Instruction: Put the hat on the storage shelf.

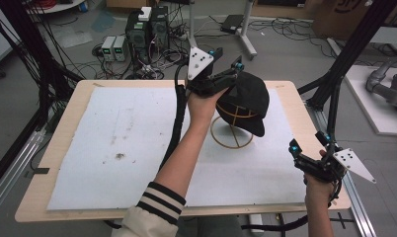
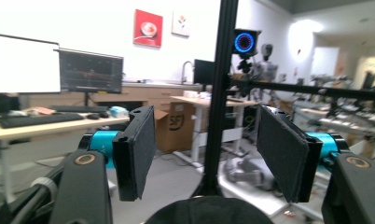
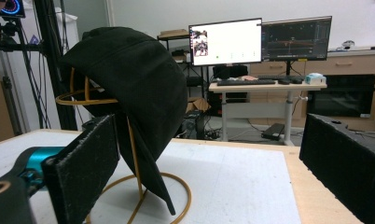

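black cap on gold wire stand | tongs spread apart, empty

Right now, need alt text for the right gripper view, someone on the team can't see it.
A black cap hangs on a gold wire stand on a white-covered table, its brim pointing down. The right hand-held gripper is open, its two black jaws in the foreground, apart from the cap. Behind are desks with two monitors.

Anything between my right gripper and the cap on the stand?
Nothing visible. The right gripper is open with bare mat between it and the cap on the stand. The left gripper sits above the cap.
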`<state>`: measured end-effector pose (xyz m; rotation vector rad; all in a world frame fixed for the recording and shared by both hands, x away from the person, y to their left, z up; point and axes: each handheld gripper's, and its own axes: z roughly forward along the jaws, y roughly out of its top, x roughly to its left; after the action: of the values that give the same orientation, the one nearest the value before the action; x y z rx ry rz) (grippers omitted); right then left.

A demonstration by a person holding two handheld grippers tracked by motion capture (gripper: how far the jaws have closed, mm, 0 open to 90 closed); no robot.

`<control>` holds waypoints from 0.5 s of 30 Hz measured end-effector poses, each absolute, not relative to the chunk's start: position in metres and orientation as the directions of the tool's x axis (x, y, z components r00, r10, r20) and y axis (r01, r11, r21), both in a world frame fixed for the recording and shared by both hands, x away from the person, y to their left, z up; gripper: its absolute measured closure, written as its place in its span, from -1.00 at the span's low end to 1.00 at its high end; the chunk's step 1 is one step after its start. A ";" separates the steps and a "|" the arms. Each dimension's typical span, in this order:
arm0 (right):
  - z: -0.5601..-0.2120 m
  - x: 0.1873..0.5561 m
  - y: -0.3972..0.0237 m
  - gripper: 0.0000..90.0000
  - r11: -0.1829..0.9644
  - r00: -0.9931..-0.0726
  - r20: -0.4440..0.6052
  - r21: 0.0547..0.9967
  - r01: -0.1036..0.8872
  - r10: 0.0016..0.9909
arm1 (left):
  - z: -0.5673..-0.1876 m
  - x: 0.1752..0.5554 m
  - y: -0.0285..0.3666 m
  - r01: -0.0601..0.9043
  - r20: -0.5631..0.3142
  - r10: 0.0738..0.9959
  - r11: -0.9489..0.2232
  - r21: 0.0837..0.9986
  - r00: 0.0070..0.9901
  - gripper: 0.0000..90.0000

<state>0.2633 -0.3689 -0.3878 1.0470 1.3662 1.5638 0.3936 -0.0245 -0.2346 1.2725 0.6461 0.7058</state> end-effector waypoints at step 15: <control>-0.387 0.264 -0.365 -0.90 -0.097 -0.354 0.074 0.994 -0.046 0.932 | -0.228 0.384 0.005 -0.162 0.051 0.840 0.044 0.986 0.540 -0.46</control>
<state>0.2641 -0.3645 -0.3874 1.0343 1.3769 1.5663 0.3842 0.0047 -0.2277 1.3075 0.6634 0.8580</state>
